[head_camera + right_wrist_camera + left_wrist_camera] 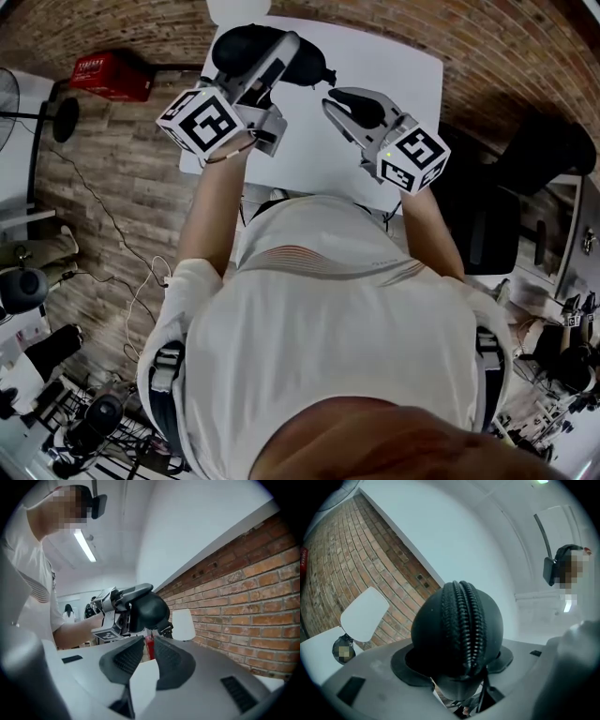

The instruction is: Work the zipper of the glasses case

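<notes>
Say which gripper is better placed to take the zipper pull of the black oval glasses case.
Right: the right gripper sits empty short of the zipper pull, while the left gripper clamps the black glasses case.

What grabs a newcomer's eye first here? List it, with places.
The black glasses case sits clamped in the left gripper above the white table, its zipper ridge filling the left gripper view. Right of it, the right gripper points at it, jaws nearly together and empty.
</notes>
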Demonstrator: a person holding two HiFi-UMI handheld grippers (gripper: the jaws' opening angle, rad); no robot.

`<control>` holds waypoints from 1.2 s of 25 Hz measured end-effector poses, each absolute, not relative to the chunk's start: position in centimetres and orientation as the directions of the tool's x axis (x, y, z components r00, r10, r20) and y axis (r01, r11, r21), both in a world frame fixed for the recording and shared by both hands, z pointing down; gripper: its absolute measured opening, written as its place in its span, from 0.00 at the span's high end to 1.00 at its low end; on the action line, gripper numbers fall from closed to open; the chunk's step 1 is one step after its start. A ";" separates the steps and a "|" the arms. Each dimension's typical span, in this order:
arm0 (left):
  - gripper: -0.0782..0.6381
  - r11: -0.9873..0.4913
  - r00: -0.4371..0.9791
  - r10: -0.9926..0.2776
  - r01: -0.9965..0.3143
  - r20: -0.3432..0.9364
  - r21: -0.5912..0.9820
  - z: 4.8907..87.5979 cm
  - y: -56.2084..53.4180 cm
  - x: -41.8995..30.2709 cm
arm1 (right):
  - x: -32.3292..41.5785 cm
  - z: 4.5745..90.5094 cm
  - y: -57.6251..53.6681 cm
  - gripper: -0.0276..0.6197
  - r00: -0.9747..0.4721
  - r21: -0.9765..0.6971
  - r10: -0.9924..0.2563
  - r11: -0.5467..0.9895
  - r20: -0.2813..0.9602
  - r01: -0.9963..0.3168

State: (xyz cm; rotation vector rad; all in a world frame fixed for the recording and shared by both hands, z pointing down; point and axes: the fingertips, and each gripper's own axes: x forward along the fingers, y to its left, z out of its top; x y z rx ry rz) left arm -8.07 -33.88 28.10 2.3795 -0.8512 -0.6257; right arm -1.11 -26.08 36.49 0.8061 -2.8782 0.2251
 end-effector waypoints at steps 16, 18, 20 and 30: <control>0.51 -0.653 0.688 -0.691 -0.463 -0.222 0.599 28.8 -33.9 -6.9 | -2.1 37.9 -28.0 0.87 -0.782 -0.048 -0.580 0.795 0.228 -0.604; 0.51 -0.653 0.686 -0.693 -0.468 -0.221 0.596 28.8 -33.8 -6.9 | -2.1 37.9 -27.9 0.87 -0.778 -0.040 -0.586 0.792 0.228 -0.609; 0.51 -0.654 0.686 -0.693 -0.471 -0.220 0.593 28.8 -33.8 -6.9 | -1.9 37.9 -28.0 0.87 -0.770 -0.031 -0.595 0.787 0.230 -0.616; 0.52 -0.648 0.706 -0.681 -0.455 -0.196 0.611 29.6 -33.7 -7.1 | -0.6 38.0 -29.1 0.87 -0.710 0.090 -0.653 0.750 0.265 -0.656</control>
